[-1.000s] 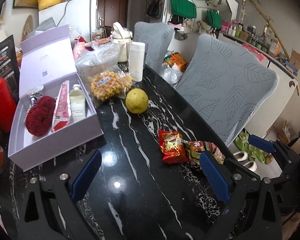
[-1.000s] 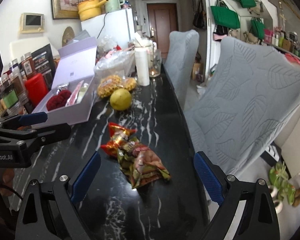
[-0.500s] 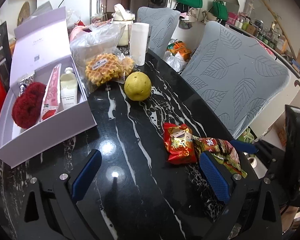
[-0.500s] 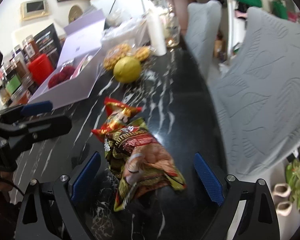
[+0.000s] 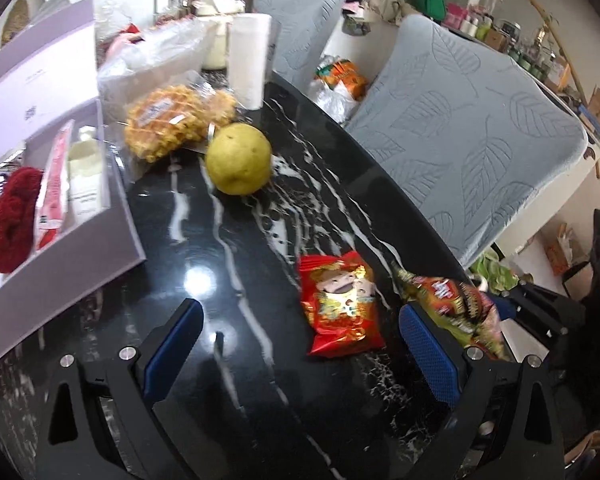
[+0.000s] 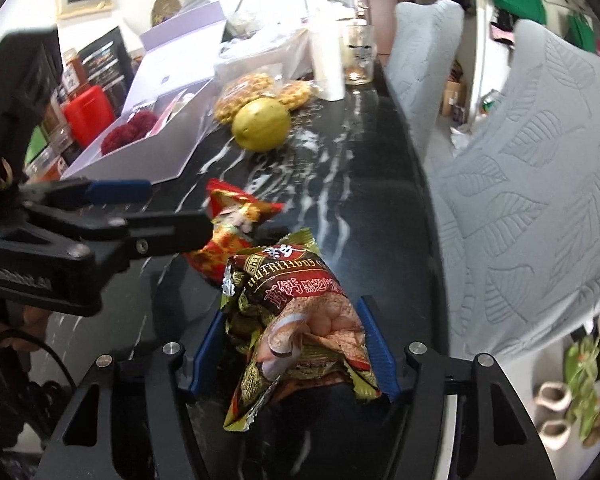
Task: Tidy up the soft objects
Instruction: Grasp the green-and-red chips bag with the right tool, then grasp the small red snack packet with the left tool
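- Between our right hand-held gripper [image 6: 294, 354] pads, the brown-green snack bag [image 6: 300, 328] sits clamped on both sides, just over the black desk [image 6: 364, 200].
- Ahead-left of it, the red snack packet [image 6: 232, 224] lies touching that bag.
- Our left hand-held gripper [image 5: 300, 344] hangs spread wide, grasping nothing, the red packet just inside its right pad.
- Farther ahead sits a yellow fruit [image 5: 238, 159].
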Tool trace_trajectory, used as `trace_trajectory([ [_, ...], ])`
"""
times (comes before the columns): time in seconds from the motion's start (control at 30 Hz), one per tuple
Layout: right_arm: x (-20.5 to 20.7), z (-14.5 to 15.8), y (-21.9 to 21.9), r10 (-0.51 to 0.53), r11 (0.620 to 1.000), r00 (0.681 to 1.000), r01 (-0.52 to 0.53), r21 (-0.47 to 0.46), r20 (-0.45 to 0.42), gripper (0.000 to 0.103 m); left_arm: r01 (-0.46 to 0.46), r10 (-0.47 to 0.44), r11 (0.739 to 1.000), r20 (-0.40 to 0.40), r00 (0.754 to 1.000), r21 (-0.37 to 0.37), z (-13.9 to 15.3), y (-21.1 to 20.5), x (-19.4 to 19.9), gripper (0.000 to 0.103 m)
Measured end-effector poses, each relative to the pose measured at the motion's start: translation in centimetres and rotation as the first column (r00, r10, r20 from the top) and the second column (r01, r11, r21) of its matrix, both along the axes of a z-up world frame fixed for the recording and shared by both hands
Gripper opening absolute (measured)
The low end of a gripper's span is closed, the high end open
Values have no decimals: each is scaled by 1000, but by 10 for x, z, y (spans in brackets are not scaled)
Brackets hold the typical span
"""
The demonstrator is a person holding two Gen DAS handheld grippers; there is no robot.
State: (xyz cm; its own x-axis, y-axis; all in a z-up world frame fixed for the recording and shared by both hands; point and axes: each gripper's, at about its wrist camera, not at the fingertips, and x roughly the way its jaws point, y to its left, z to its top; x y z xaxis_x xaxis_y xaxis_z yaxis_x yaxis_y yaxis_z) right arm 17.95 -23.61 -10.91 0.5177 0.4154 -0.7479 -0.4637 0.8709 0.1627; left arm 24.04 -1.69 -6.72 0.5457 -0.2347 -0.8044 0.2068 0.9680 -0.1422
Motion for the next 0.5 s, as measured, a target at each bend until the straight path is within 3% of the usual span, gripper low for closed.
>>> trace_trajectory([
  [0.13,-2,5,-19,-44,998,999,44,34,10,63,22,-23,1000,-26,999,-4,-10,-9,7,100],
  [0.5,-1,14,-46,-102,991,995,100,86,20,63,72,-69,994,-42,997,79,-29,-33,15,100],
])
